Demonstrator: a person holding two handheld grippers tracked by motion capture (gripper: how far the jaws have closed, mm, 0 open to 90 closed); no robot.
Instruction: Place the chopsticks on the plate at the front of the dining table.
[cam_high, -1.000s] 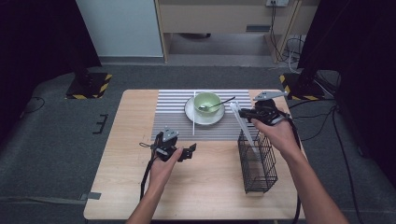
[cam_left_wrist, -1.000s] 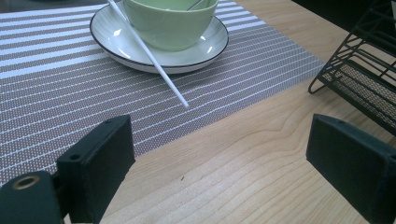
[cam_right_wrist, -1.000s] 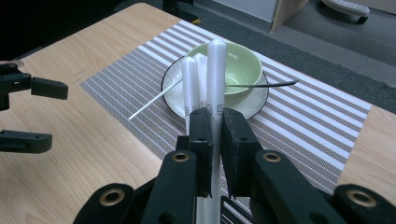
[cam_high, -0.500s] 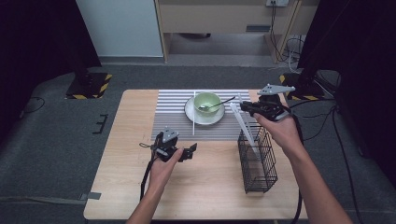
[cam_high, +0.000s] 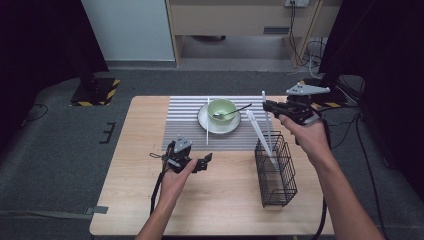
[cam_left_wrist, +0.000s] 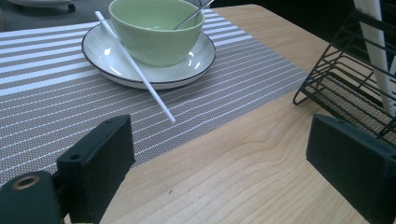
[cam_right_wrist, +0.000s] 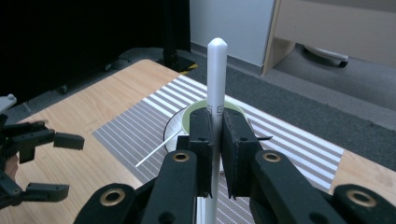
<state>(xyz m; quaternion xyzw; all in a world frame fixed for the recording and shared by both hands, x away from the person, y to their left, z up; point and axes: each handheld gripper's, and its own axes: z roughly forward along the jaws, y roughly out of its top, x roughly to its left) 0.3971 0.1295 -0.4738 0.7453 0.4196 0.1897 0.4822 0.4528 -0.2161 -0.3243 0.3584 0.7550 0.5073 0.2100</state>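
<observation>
- Three white chopsticks in all. One (cam_right_wrist: 217, 84) stands upright, clamped between the jaws of the right gripper (cam_high: 270, 105), held above the basket (cam_high: 276, 172).
- A second chopstick (cam_high: 259, 137) leans inside the basket, its lower end down in the wire, its top tilted toward the bowl (cam_high: 222, 109).
- A third chopstick (cam_left_wrist: 135, 67) lies on the mat (cam_high: 185, 125), resting against the rim of the plate (cam_left_wrist: 107, 60), well apart from the basket.
- One basket, black wire, stands on the bare wood of the table (cam_high: 225, 200) at the right, just beside the mat.
- One green bowl sits on one white plate, on the striped mat. A spoon (cam_high: 234, 111) lies in the bowl, handle over the rim.
- Two grippers. The left gripper (cam_high: 197, 164) is low over the table near the mat's edge, jaws apart with nothing between them.
</observation>
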